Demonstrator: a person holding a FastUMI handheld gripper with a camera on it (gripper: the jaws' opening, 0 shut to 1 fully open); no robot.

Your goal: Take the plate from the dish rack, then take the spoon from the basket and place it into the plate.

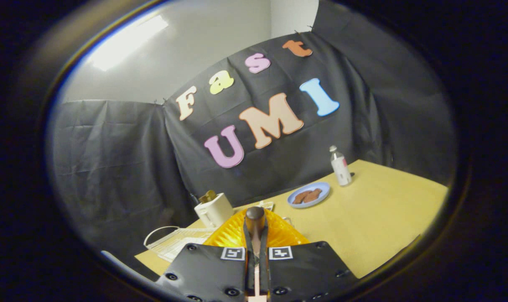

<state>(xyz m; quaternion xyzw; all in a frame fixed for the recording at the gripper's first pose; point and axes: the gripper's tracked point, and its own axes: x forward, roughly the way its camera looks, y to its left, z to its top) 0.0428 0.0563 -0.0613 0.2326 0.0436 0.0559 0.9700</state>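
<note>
Tabletop [363, 218] — upright spoon [255, 226] between jaws

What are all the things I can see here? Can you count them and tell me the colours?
spoon: one, brown handle end, pinched between the fingers, sticking up ahead of them
basket: one, orange, right behind the spoon
white container: one, white, something tan poking out, beside the basket
white rack: one, white wire, beside the basket, near the table edge
plate: one, blue, brown pieces on it, beyond the basket
bottle: one, clear with white label, beyond the plate
table: one, yellowish
gripper: one, shut on the spoon
</note>
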